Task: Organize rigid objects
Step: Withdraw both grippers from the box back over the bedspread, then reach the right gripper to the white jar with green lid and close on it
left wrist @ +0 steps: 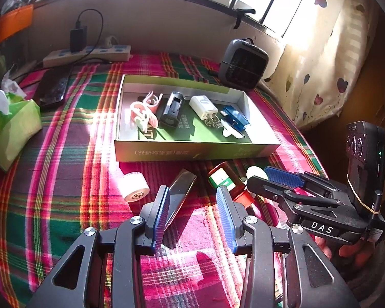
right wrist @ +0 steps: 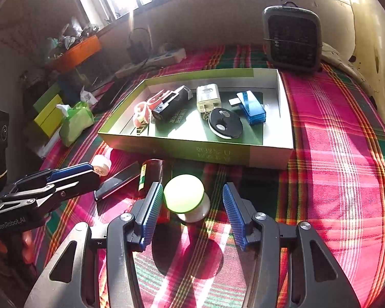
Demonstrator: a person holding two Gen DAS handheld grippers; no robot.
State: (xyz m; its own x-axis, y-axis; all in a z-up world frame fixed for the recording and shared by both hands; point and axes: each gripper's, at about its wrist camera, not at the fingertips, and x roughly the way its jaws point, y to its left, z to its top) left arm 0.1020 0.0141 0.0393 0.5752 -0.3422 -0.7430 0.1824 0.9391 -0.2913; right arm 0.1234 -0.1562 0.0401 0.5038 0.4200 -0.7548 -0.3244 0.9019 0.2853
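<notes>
An open green-and-white box [left wrist: 192, 151] [right wrist: 192, 151] on the plaid cloth holds a pink clip [left wrist: 143, 113], a black charger [left wrist: 172, 107], a white plug [left wrist: 204, 105], a blue card reader [right wrist: 251, 107] and a black oval device [right wrist: 224, 125]. In front of the box lie a white roll [left wrist: 133, 186], a flat black bar [left wrist: 182, 187], a red bottle [left wrist: 225, 182] and a white-green dome [right wrist: 184, 197]. My left gripper [left wrist: 192, 188] [right wrist: 95, 172] is open over the bar's end. My right gripper [right wrist: 191, 184] [left wrist: 259, 177] is open around the dome, its right pad apart from it.
A grey fan heater [left wrist: 243, 64] [right wrist: 292, 38] stands behind the box at the right. A power strip [left wrist: 87, 54] with a black adapter lies at the back, a dark phone [left wrist: 52, 91] and a green tissue pack [left wrist: 10, 125] at the left. A curtain [left wrist: 320, 51] hangs at the right.
</notes>
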